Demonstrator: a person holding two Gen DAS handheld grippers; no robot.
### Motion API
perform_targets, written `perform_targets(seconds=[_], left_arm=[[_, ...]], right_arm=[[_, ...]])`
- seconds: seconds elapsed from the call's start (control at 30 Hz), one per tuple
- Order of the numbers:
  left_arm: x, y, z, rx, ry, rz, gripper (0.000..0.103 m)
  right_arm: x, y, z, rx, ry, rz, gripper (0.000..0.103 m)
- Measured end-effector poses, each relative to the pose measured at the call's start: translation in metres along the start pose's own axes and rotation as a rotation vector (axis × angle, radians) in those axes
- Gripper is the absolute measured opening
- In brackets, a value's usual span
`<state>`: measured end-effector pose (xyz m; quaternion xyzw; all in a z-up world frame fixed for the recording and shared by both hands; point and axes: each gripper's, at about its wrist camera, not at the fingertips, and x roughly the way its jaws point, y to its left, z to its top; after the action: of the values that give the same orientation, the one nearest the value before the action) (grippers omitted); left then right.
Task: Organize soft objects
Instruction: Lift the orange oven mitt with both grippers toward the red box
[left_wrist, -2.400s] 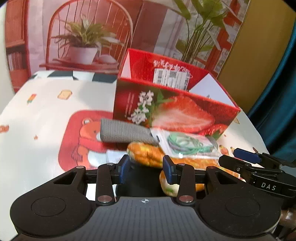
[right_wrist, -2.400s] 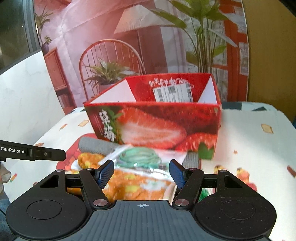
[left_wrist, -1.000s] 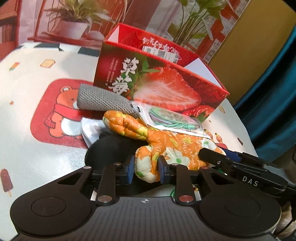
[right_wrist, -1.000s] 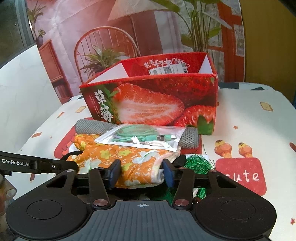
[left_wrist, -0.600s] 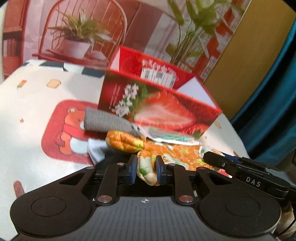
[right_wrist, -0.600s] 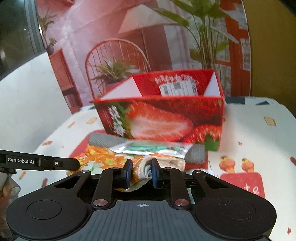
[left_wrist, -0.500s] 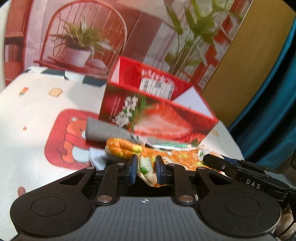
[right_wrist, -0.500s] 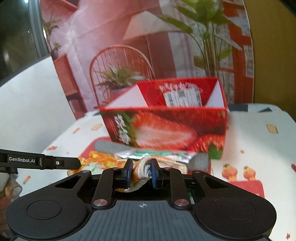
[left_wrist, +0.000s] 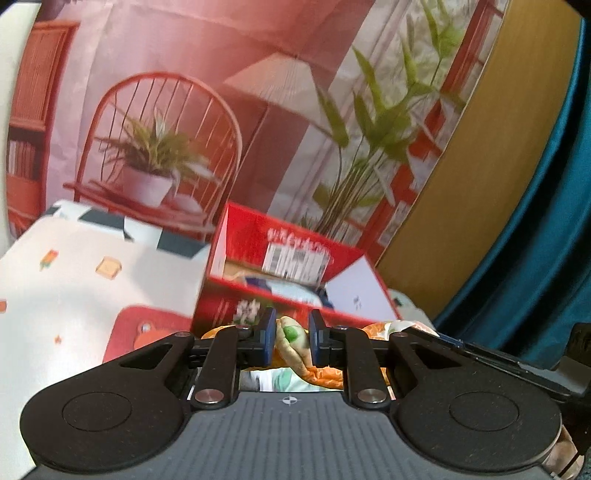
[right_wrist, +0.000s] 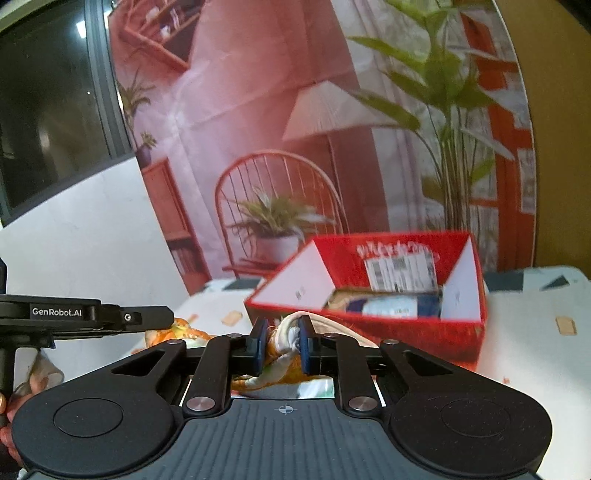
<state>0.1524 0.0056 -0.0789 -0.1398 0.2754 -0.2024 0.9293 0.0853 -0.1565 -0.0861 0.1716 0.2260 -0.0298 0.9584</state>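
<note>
An orange floral oven mitt (left_wrist: 291, 334) is pinched in my left gripper (left_wrist: 291, 338), which is shut on its thumb end. My right gripper (right_wrist: 283, 341) is shut on the mitt's white cuff end (right_wrist: 286, 332). Both hold the mitt lifted above the table, just in front of the open red strawberry box (left_wrist: 295, 280), which also shows in the right wrist view (right_wrist: 369, 332). The box holds a white and blue package (right_wrist: 391, 306). The pile beneath is hidden by the gripper bodies.
The white patterned tablecloth (left_wrist: 74, 288) with a red bear patch (left_wrist: 140, 325) spreads to the left. A printed backdrop with a chair and plants (left_wrist: 159, 155) stands behind the table. A teal curtain (left_wrist: 535, 240) hangs at the right.
Both grippers closed on the mitt and have risen with it; the box's inside now shows and the grey cloth and cable bag have dropped out of sight.
</note>
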Motion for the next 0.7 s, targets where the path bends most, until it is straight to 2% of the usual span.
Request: perform_targets(seconds=[0.23, 0.47, 0.7], left_arm=[[0.018, -0.008, 0.029, 0.022, -0.042, -0.011, 0.020], [0.066, -0.014, 0.060, 0.055, -0.059, 0.002, 0.019], [0.118, -0.014, 0.084, 0.030, -0.028, 0.009, 0.019]], right_arm=[[0.012, -0.006, 0.028, -0.030, -0.039, -0.010, 0.016], [0.049, -0.027, 0.059, -0.064, -0.041, -0.049, 0.016], [0.096, -0.061, 0.081, -0.034, -0.032, -0.083, 0.014]])
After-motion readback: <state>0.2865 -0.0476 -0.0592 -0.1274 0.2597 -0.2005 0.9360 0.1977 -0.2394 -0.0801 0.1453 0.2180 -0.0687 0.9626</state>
